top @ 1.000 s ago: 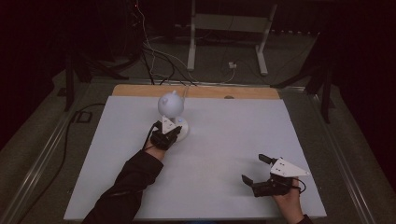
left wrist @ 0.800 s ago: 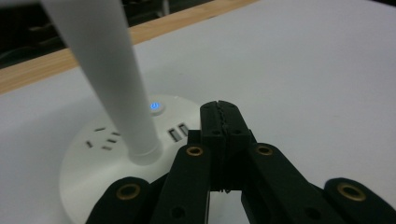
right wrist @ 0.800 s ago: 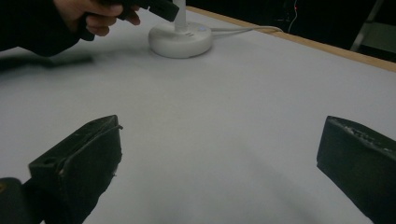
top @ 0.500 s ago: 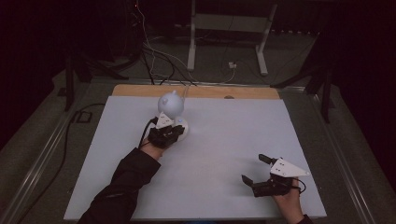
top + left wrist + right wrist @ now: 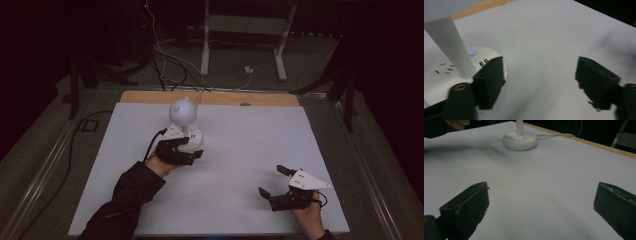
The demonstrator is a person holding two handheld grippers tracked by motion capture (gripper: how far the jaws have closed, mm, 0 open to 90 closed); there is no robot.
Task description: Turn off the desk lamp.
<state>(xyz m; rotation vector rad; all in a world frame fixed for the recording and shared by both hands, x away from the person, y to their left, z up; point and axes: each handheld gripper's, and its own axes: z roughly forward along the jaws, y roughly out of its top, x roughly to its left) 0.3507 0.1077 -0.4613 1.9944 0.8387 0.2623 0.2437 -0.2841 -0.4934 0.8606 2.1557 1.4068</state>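
The lamp (image 5: 184, 125) stands toward the table's (image 5: 250, 150) far edge, left of its middle, round base flat, a blue light (image 5: 472, 52) lit on top. My left gripper (image 5: 189, 155) sits just beside that base, jaws spread wide, gripping nothing; I'd judge any press should come straight down so the base won't slide. My right gripper (image 5: 274, 184) waits wide open and empty near the near right corner.

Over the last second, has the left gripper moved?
Yes. The left gripper has drawn back toward the person and slightly right, away from the lamp base, which stayed put; its jaws are open.
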